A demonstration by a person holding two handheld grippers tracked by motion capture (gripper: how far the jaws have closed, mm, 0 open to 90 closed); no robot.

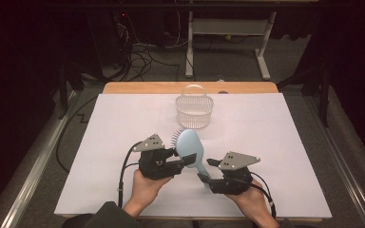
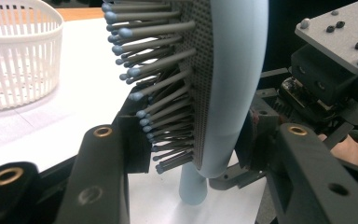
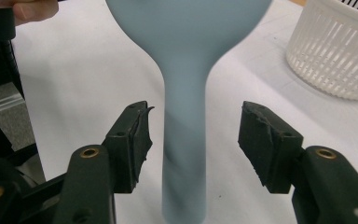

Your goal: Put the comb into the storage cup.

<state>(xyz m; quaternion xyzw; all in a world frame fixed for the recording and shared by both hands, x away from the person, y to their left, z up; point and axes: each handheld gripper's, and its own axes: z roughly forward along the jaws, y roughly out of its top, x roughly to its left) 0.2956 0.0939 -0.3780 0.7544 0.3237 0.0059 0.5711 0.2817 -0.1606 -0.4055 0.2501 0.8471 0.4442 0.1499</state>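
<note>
My left gripper (image 1: 183, 160) is clamped on the brush (image 1: 191, 148) head, holding it on edge above the table (image 1: 100, 156), short of the basket (image 1: 194, 111). My right gripper (image 1: 208, 172) straddles the handle, pads apart, touching nothing; I judge this a handover.

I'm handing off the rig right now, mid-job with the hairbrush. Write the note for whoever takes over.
Left hand-held gripper: shut on the head of the light blue hairbrush, one pad in the bristles, one on the back.
Right hand-held gripper: open, jaws either side of the brush handle, pads clear of it.
White basket: behind the brush, nothing visible inside.
Done: brush is off the white table cover, carried by the left alone.
Left: likely moving the brush into the basket.
</note>
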